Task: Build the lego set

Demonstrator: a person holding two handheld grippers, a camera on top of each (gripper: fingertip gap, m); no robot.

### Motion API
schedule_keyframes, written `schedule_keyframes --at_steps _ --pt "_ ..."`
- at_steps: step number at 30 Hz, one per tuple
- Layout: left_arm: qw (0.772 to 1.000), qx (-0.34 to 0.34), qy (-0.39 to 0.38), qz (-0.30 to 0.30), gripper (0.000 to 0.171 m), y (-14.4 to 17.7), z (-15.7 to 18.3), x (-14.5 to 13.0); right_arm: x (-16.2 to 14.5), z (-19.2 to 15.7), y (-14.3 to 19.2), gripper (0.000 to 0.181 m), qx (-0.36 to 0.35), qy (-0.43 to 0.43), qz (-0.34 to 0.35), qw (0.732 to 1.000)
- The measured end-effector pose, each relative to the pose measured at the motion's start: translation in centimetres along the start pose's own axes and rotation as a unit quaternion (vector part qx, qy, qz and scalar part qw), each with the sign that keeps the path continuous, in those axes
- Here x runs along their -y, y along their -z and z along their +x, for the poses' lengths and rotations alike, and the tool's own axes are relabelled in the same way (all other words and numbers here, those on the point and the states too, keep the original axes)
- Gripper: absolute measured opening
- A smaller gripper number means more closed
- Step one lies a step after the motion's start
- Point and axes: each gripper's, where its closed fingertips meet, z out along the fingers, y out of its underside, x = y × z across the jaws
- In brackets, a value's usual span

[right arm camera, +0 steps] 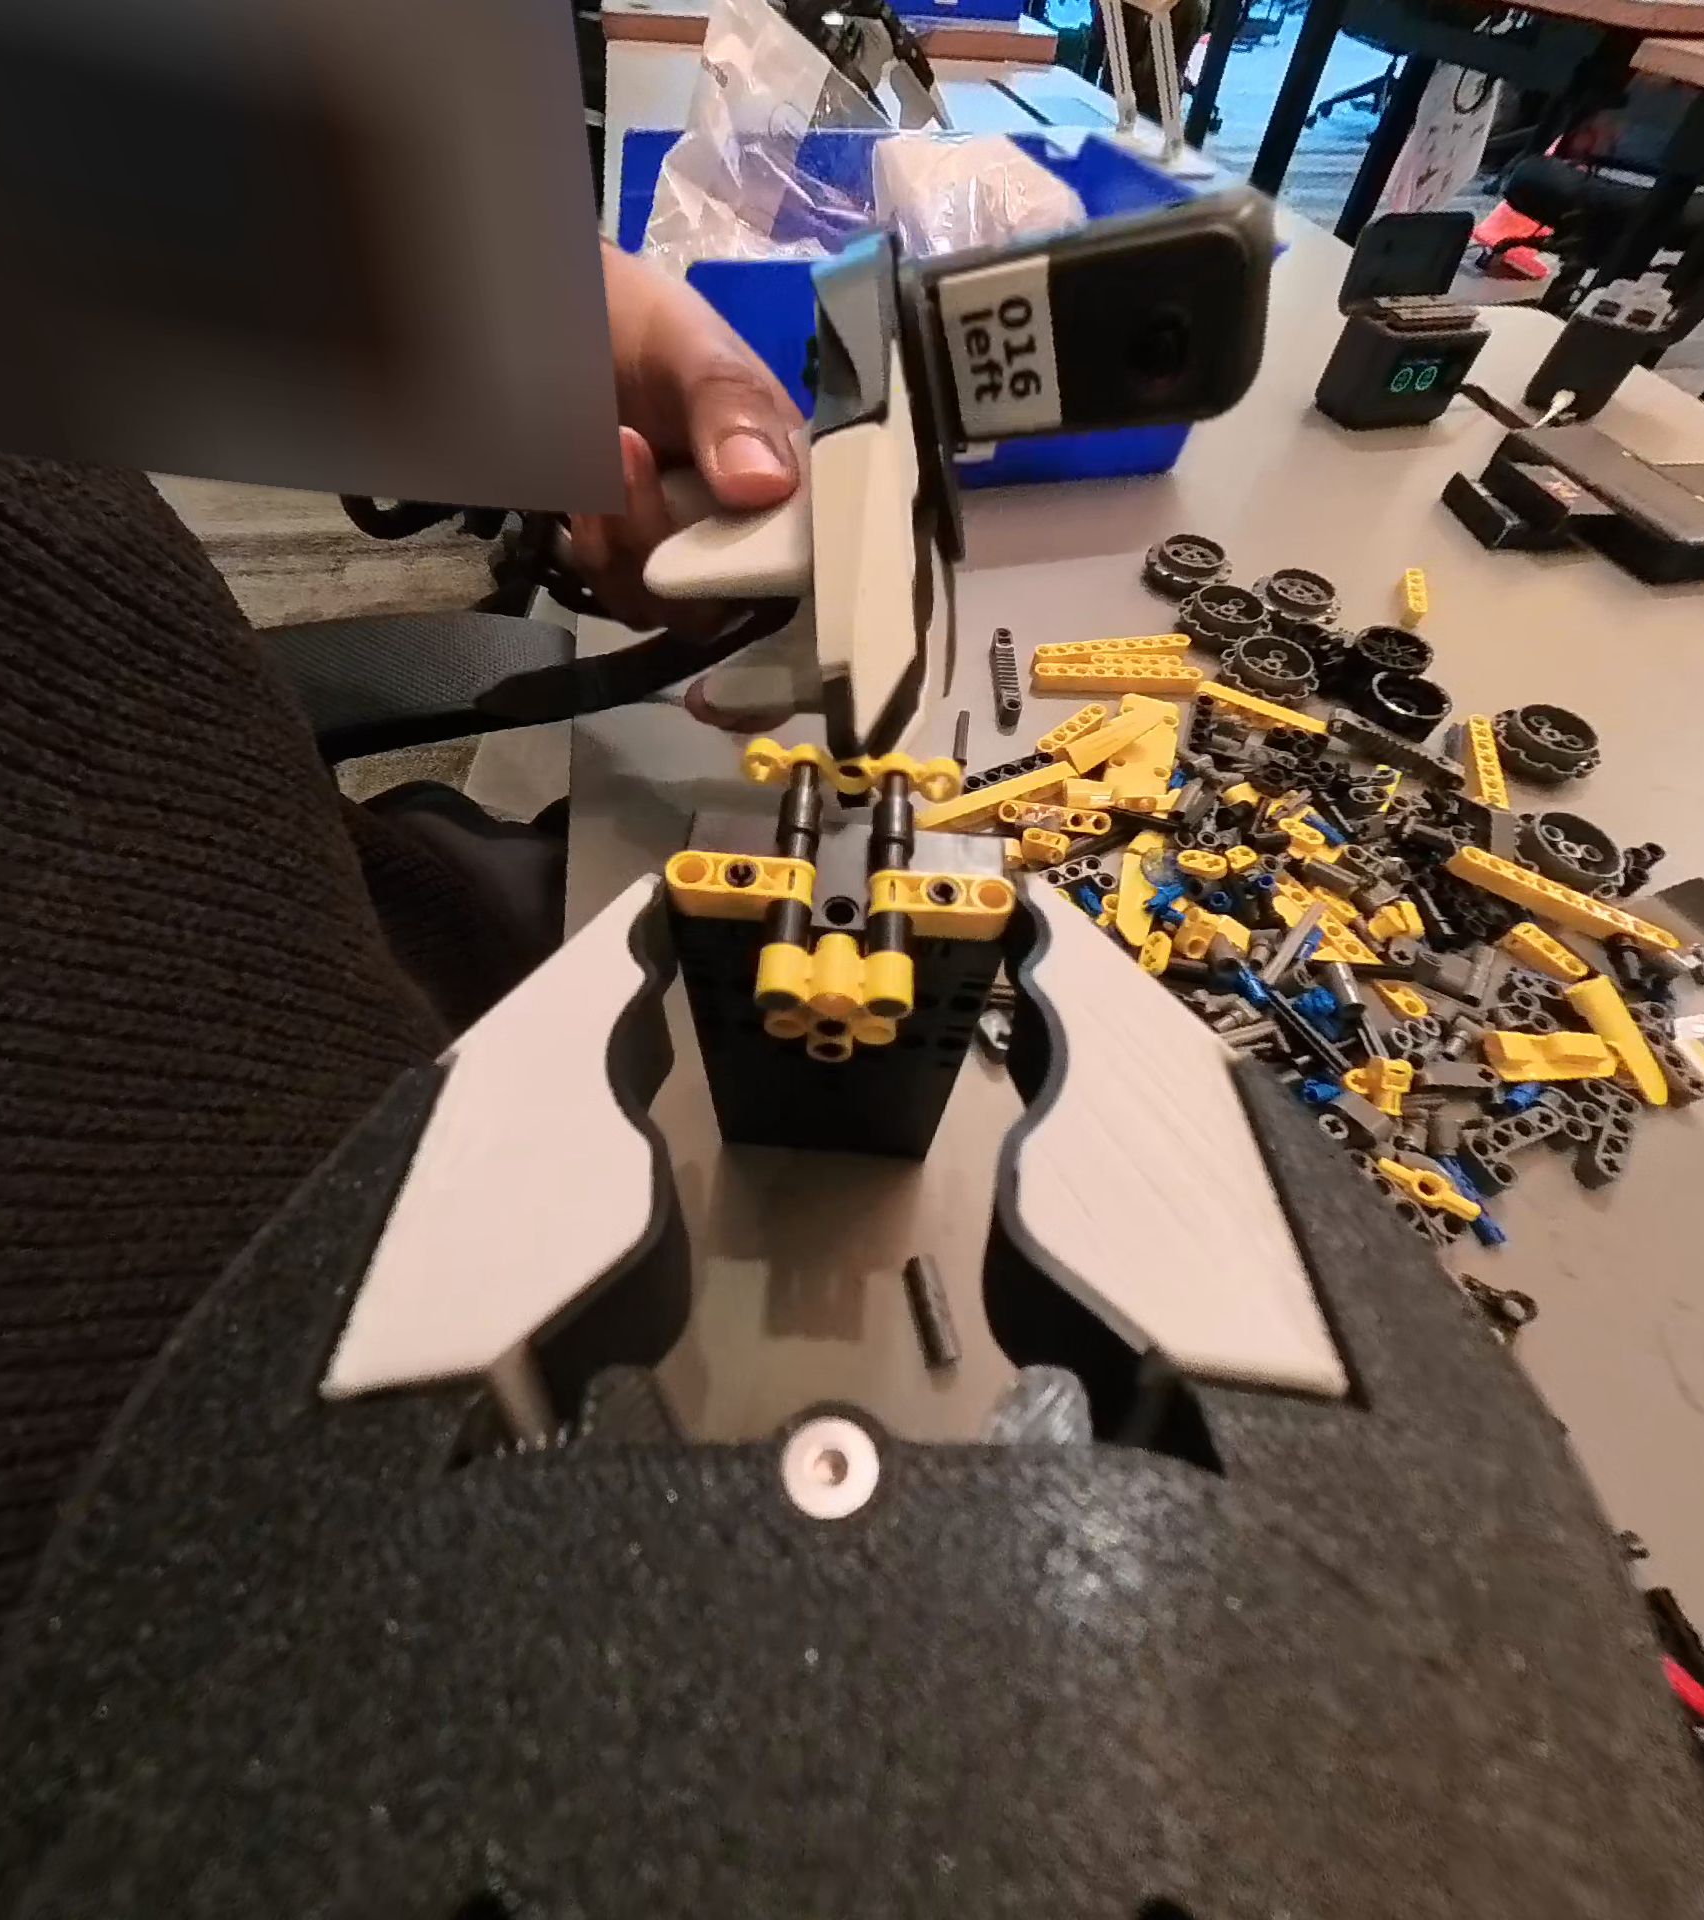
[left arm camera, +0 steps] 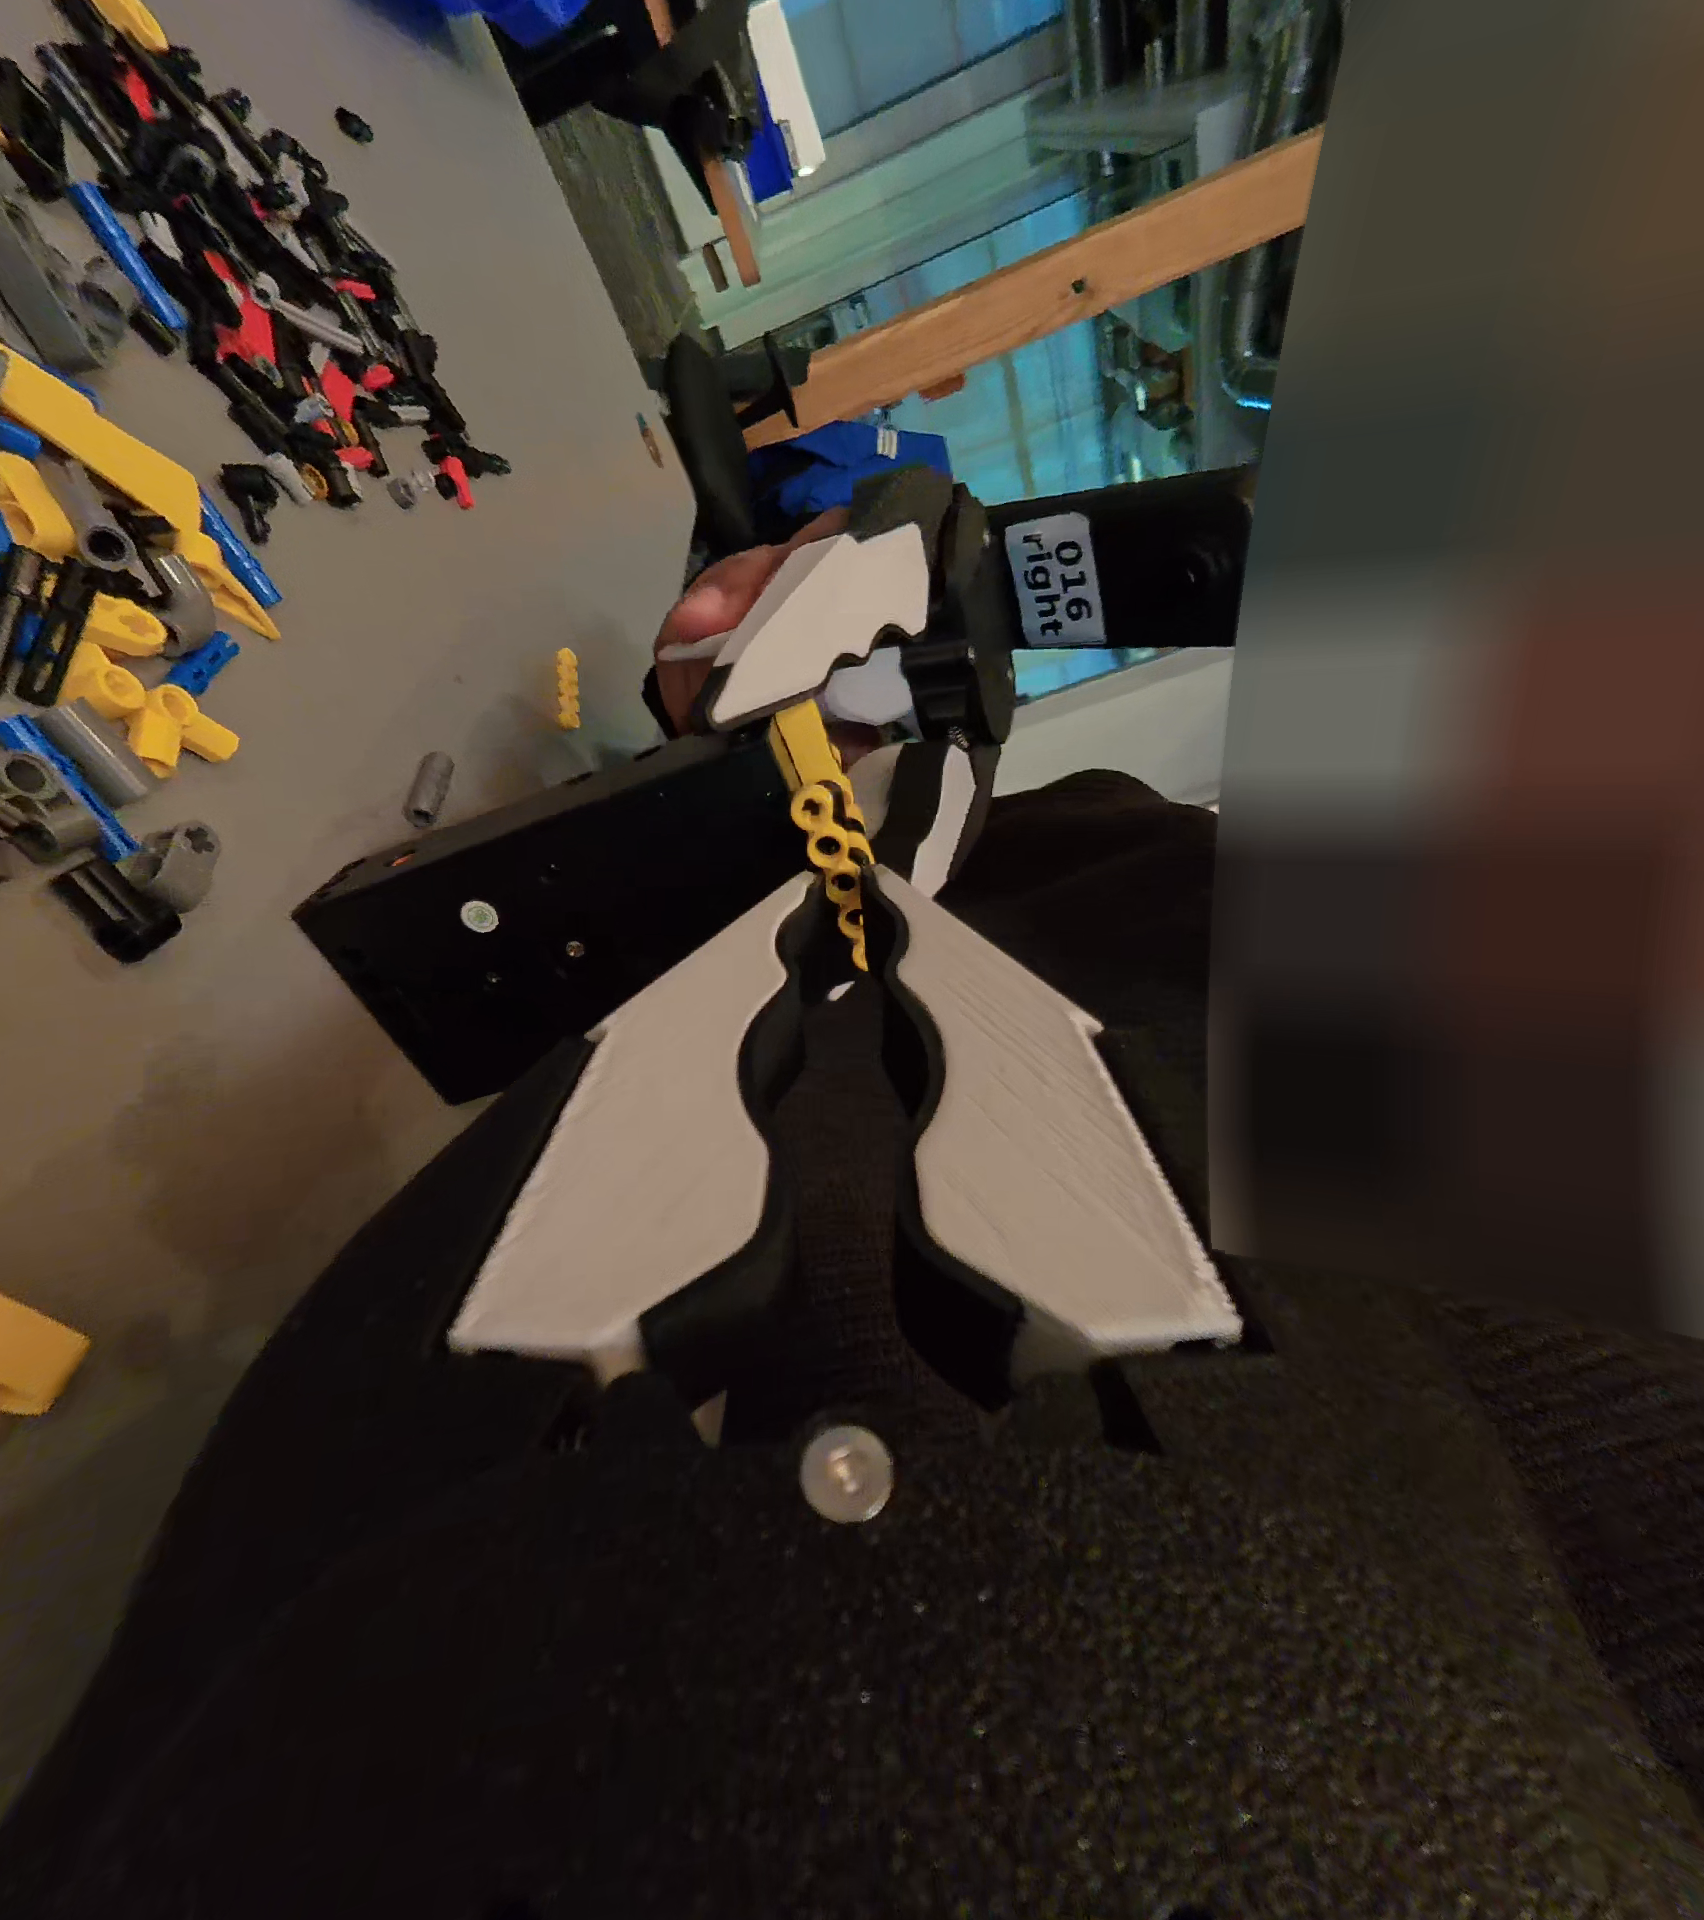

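Right gripper (right arm camera: pixel 832 914): its 2 grey fingers (right arm camera: pixel 515 1164) are clamped on the sides of a black block (right arm camera: pixel 827 1081), held upright above the grey table (right arm camera: pixel 1606 1403). On the block's top sits a yellow-and-black assembly (right arm camera: pixel 832 935): 2 black pins rising to a thin yellow cross piece (right arm camera: pixel 853 771), with short yellow beams either side. A loose black pin (right arm camera: pixel 934 1307) lies on the table between the finger bases.

Left gripper (left arm camera: pixel 843 894): fingers (left arm camera: pixel 1024 1122) pressed nearly together, pinching the yellow cross piece (left arm camera: pixel 832 847) (seen edge-on in the left wrist view). In the right wrist view the left gripper (right arm camera: pixel 853 743) comes down from above onto that piece; a hand (right arm camera: pixel 702 416) grips its handle.

Just beyond, the right gripper (left arm camera: pixel 796 665) and the black block (left arm camera: pixel 557 914) show in the left wrist view.

Farther out: a pile of loose parts (right arm camera: pixel 1347 894), yellow, black, grey and blue, with black wheels (right arm camera: pixel 1274 623) at its far edge. A blue bin (right arm camera: pixel 754 301) with clear bags stands behind. A black charger box (right arm camera: pixel 1399 353) sits at the far right.
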Motion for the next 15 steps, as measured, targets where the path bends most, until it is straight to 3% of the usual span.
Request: schedule_keyframes --at_steps 8,15 --pt "0.998 0.048 -0.024 0.017 0.006 -0.07 -0.13 0.24 -0.11 0.24 0.03 0.062 -0.016 -0.006 -0.018 1.000" --pt "0.999 0.029 -0.007 0.042 0.006 0.22 -0.31 0.59 -0.07 0.57 -0.22 0.062 -0.052 -0.026 -0.027 0.998"
